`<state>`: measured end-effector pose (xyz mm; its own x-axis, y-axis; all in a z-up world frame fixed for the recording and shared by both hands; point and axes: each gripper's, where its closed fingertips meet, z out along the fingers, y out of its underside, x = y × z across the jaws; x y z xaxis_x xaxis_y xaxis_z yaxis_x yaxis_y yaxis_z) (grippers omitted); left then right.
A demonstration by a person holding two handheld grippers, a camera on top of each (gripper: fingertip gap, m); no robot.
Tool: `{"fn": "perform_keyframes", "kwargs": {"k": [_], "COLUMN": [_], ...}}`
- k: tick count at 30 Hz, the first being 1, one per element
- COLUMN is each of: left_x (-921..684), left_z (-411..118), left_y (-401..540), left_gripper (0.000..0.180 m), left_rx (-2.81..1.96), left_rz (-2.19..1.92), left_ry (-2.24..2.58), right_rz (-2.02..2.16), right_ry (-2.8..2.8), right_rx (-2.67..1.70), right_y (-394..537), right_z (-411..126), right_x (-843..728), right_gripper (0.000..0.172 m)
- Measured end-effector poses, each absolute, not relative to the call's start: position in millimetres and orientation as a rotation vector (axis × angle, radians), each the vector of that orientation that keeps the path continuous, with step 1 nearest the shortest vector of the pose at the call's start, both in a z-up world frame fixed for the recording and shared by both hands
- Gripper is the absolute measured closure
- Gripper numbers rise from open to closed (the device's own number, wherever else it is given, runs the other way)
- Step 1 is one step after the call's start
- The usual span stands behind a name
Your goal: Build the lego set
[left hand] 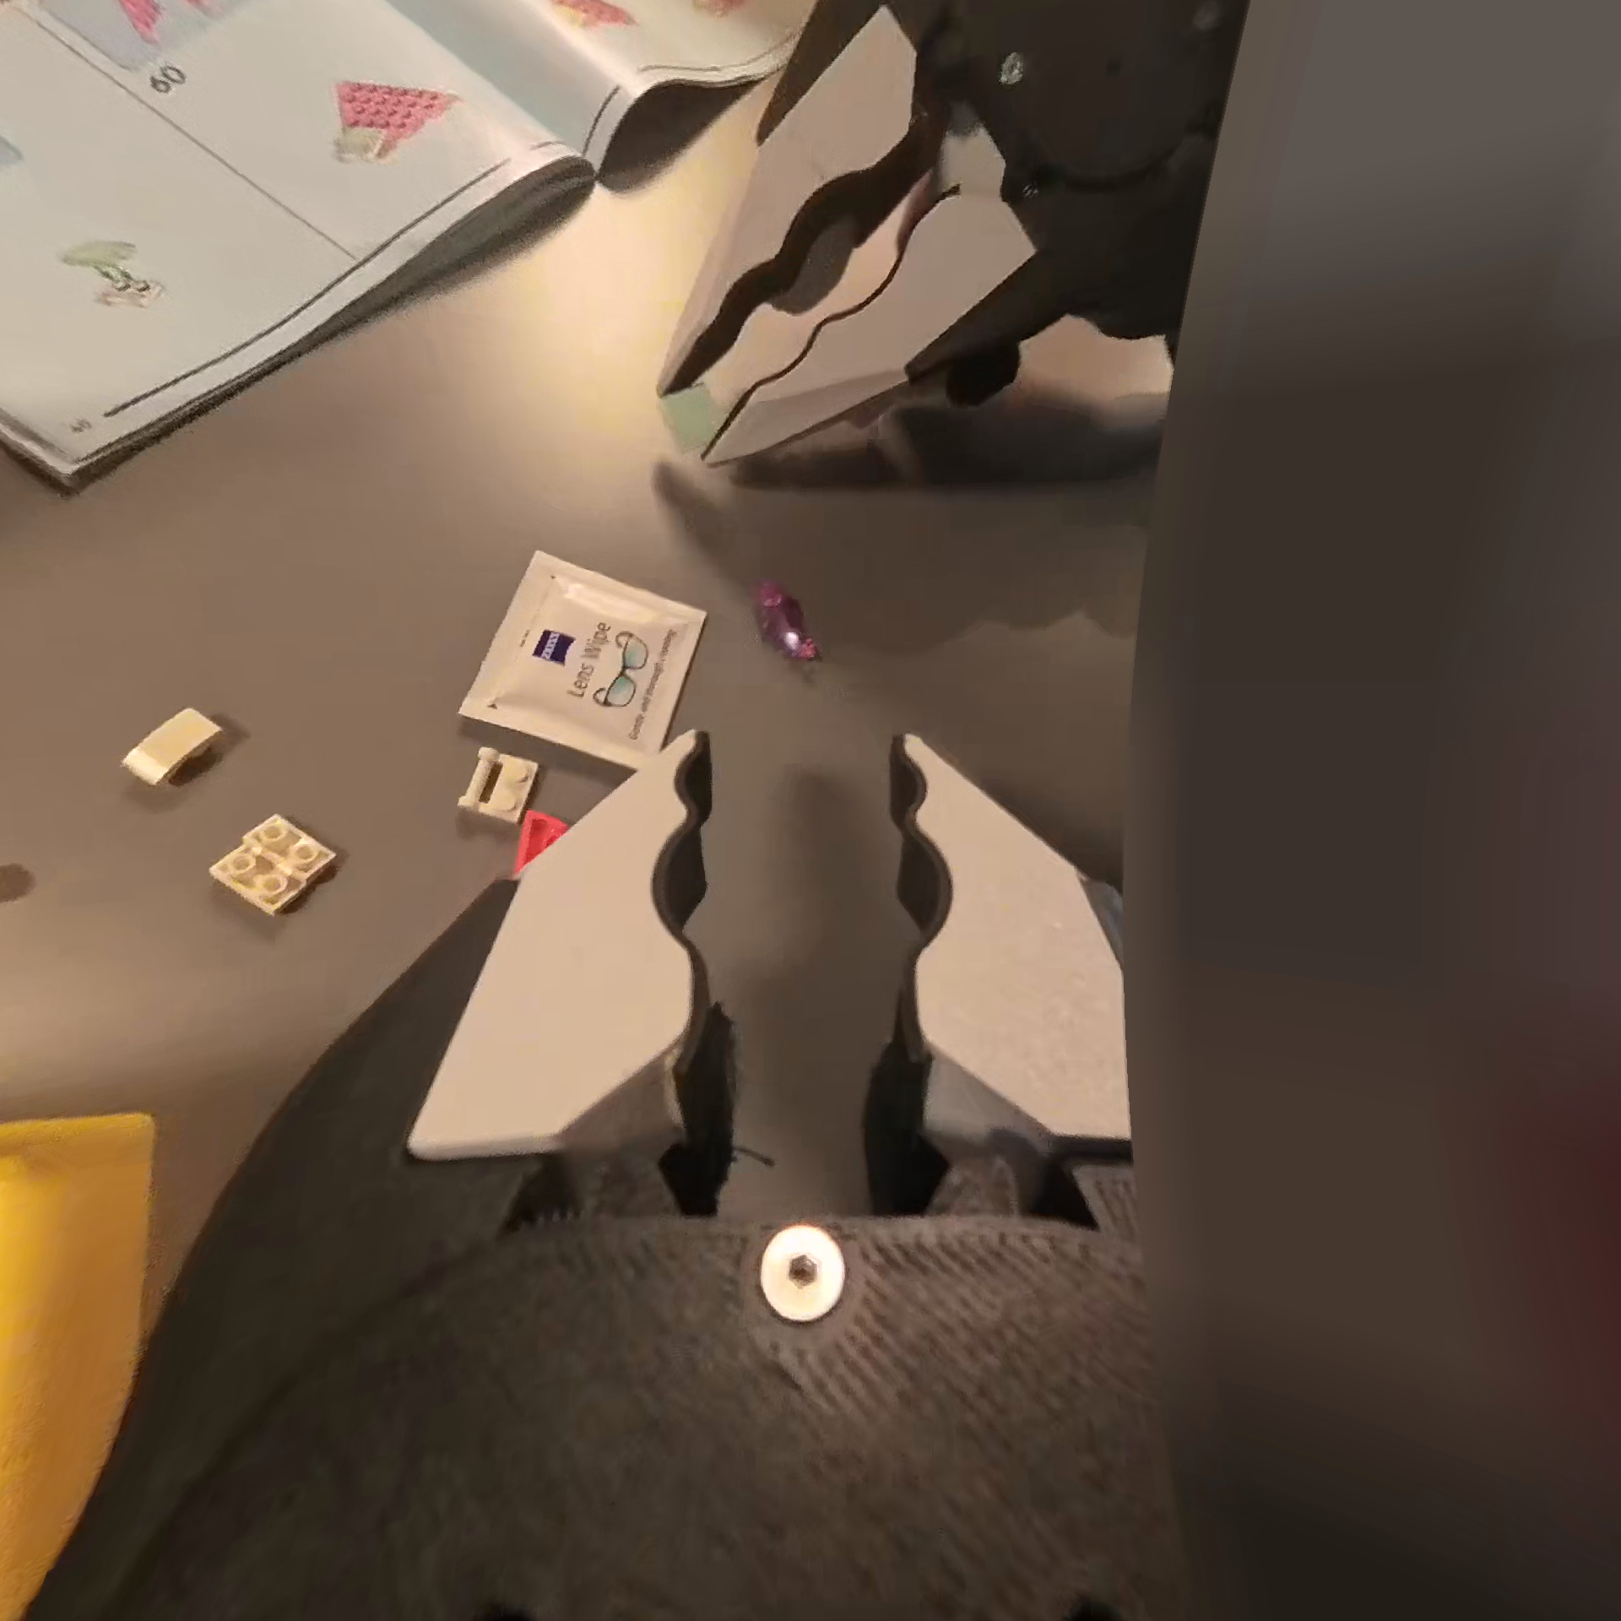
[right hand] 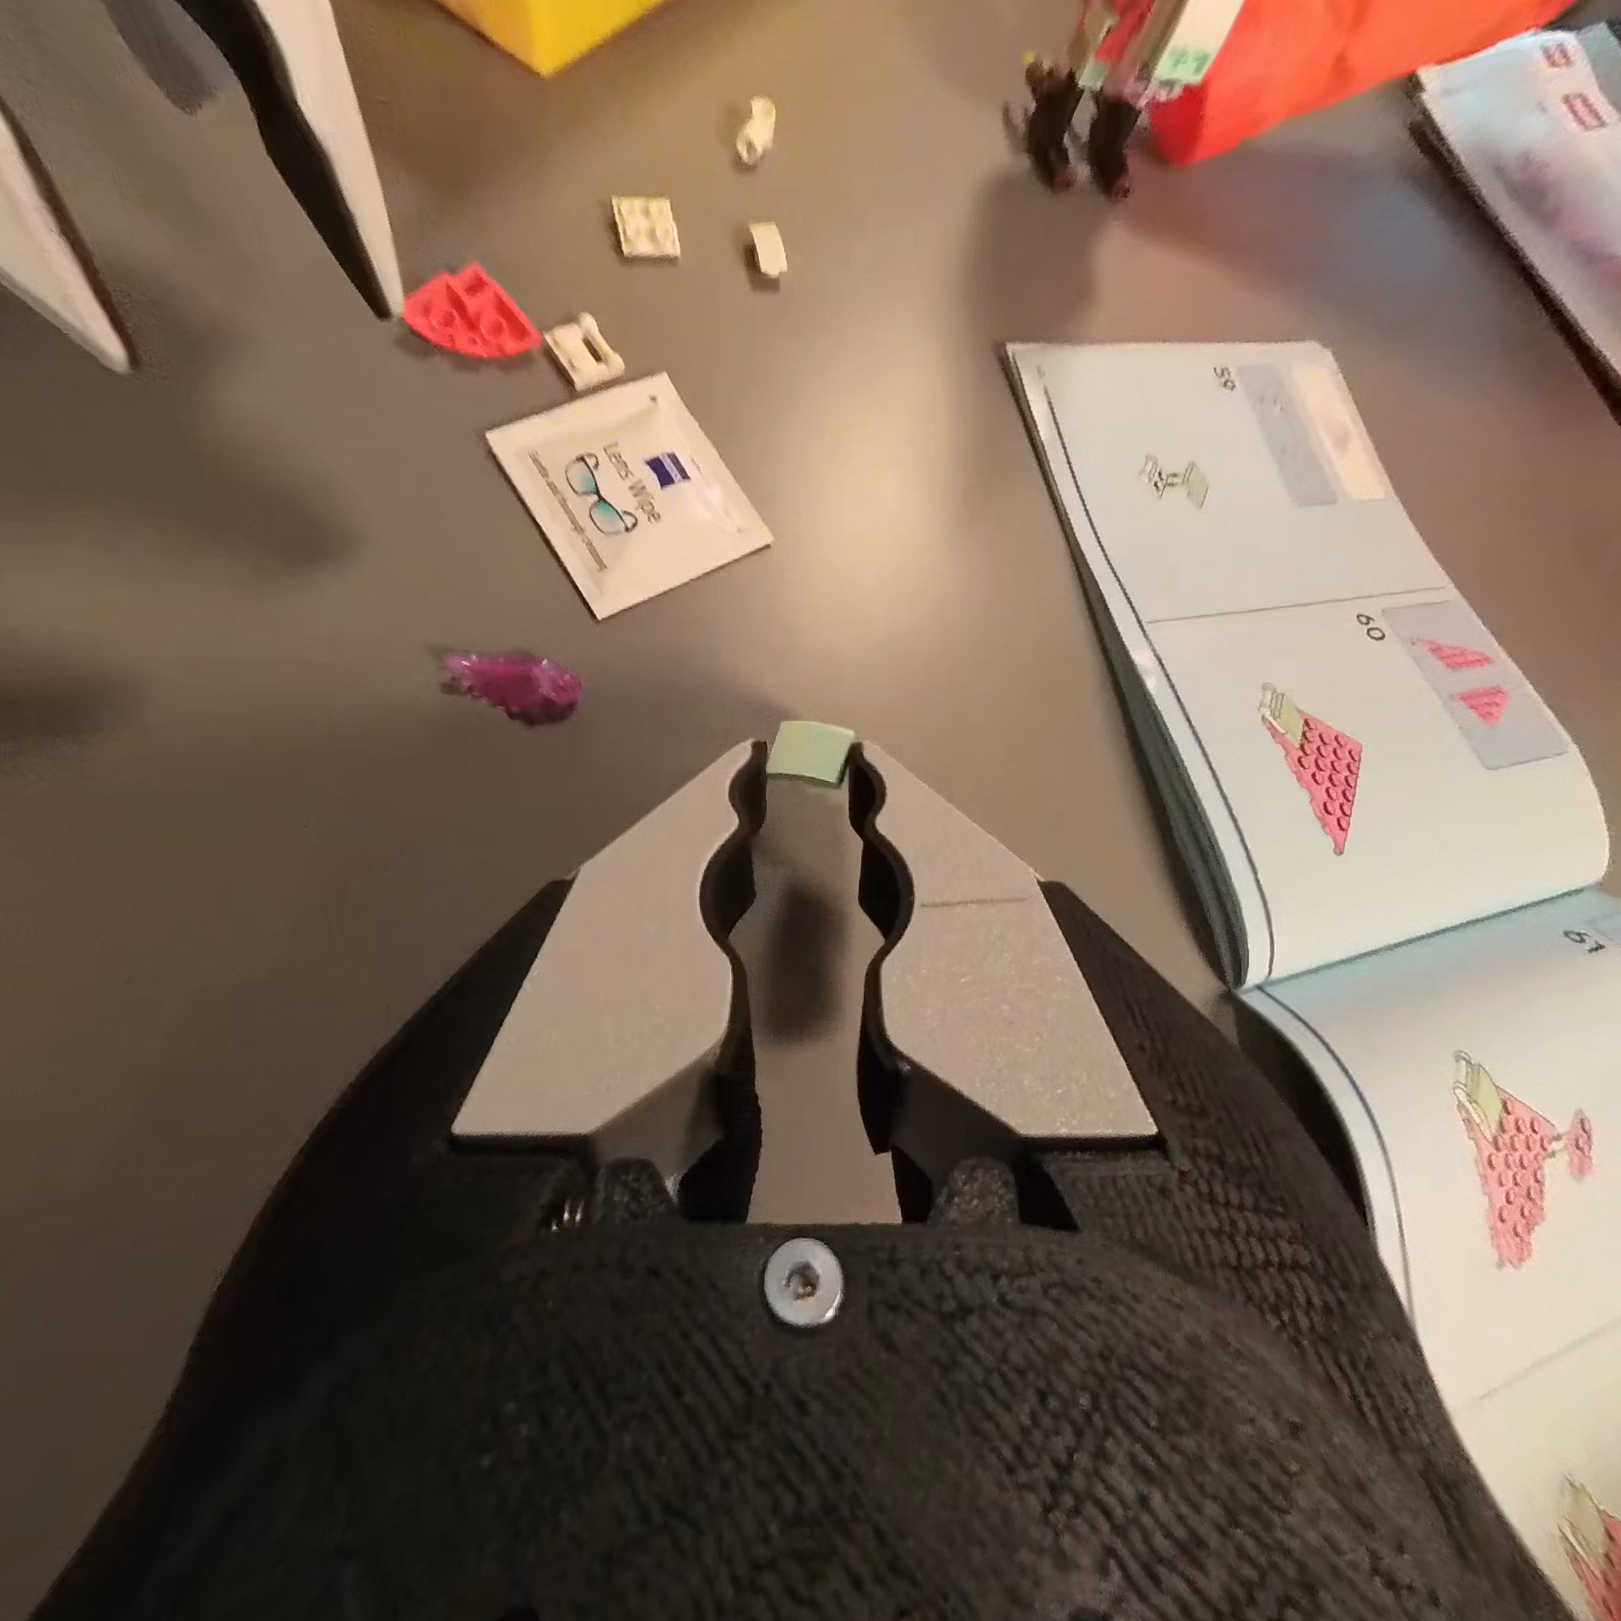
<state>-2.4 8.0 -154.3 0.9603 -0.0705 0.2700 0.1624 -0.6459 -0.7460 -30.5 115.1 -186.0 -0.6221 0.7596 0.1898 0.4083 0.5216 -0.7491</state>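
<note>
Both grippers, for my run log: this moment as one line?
left gripper: open, empty | right gripper: shut on pale green tile | above grey table

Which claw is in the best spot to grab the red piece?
Probably the left claw: it is open, holds nothing, and one fingertip is beside the red piece. The right claw already grips a pale green piece.

Your right gripper (right hand: 809, 746) pinches a small pale green tile (right hand: 809, 750) at its fingertips, both pads pressed on its sides, flat face up, just above the grey table (right hand: 921, 667). A translucent purple piece (right hand: 513, 686) lies at ten o'clock from it, a white sachet (right hand: 627, 496) beyond at eleven.
</note>
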Motion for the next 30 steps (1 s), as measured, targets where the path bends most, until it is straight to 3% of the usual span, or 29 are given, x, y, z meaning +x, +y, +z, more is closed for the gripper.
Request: {"fn": "perform_keyframes", "kwargs": {"k": [8,17,30], "left_x": [6.3,10.8,3.6], "left_z": [-163.7,-176.8,-175.8], "left_y": [10.1,25.8,14.2], "left_gripper": [0.141,0.141,0.141], "left_rx": [-2.236,-2.292,-2.336], "left_rz": [-0.473,-0.374,-0.235], "left_ry": [-0.134,-0.074,-0.095], "right_rz": [0.923,1.028,1.228], "right_ry": [-2.235,-2.248,-2.422], "right_rx": [-1.102,-1.142,-1.019], "right_y": [118.0,118.9,105.1], "right_z": [-192.3,-192.8,-184.6], "right_x": [-32.2,-28.5,5.4], "right_gripper": [0.154,0.143,0.143]}}
